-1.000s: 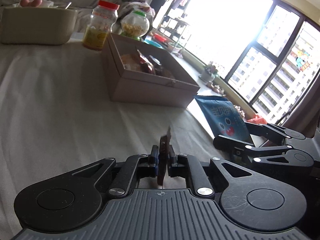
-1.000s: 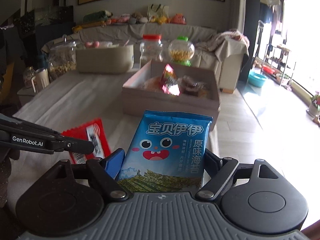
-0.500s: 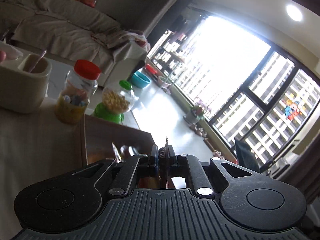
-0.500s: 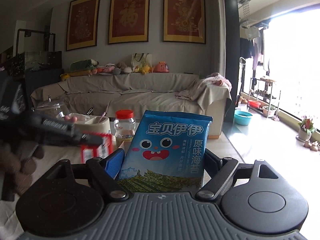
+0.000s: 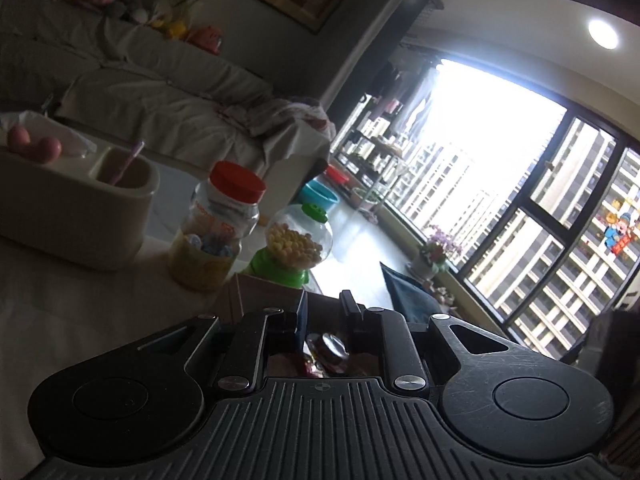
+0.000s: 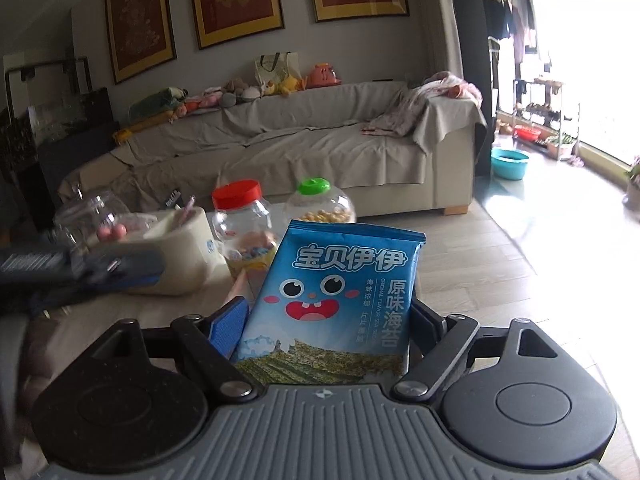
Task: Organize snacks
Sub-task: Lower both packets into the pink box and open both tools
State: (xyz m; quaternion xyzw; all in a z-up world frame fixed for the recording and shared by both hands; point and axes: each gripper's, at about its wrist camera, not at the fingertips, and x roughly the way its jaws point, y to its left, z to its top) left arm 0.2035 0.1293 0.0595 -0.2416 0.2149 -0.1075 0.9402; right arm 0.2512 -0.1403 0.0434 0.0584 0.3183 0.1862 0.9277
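snacks (image 5: pixel 326 350) down in box (image 5: pixel 264 294) at table's far edge, under left gripper (image 5: pixel 323 312), just opening, nothing held. blue seaweed bag (image 6: pixel 334 304) clamped upright in right gripper (image 6: pixel 326 320), just widening; could slip, miss box.

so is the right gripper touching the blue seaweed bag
Touching. The right wrist view shows the right gripper with its jaws against both side edges of the blue seaweed bag, holding it upright.

Blue seaweed packet (image 6: pixel 336 304): "宝贝伊伊", "原味海苔", "ORIGINAL FLAVOR".
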